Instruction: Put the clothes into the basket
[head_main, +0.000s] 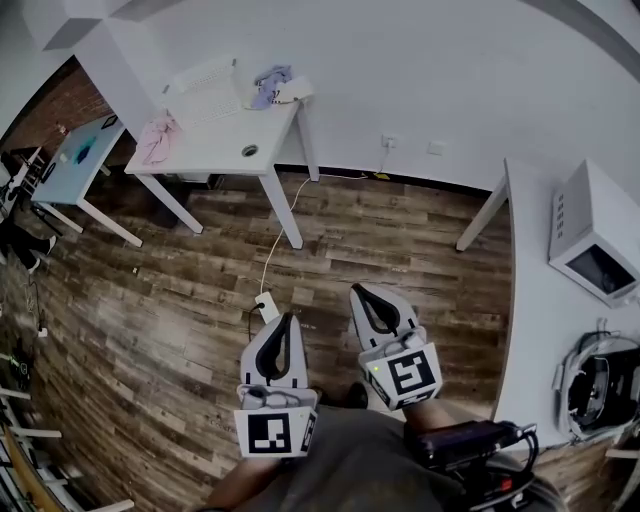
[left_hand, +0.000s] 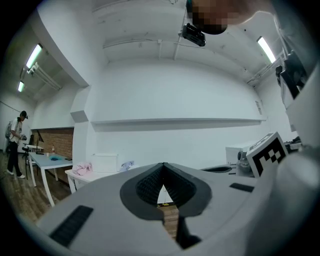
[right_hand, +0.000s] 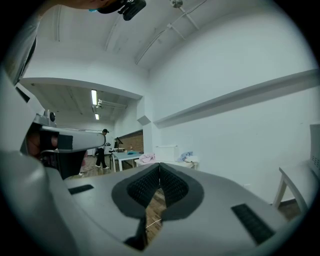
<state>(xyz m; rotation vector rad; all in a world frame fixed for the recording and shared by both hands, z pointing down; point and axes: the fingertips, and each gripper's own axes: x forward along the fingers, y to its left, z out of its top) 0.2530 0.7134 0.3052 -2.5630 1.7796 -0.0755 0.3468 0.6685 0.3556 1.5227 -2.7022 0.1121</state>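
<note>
Plank flooring (head_main: 180, 300) fills your head view. Far off, the white desk (head_main: 215, 150) carries a pink garment (head_main: 155, 140), a bluish garment (head_main: 270, 85) and the basket (head_main: 205, 95), all small and hard to make out. Your left gripper (head_main: 290, 318) and right gripper (head_main: 355, 290) hang well apart from them. In the left gripper view the jaws are together and empty, with the clothes tiny beyond the tips. In the right gripper view the jaws are likewise together, and ceiling lamps (right_hand: 94, 97) show that your head view lacks.

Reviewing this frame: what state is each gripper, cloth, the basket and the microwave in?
Left gripper: shut, empty.
Right gripper: shut, empty.
Pink cloth: crumpled on table, not in basket.
Purple cloth: crumpled on table, beside basket.
Basket: on table, contents unclear.
Microwave: door shut.
</note>
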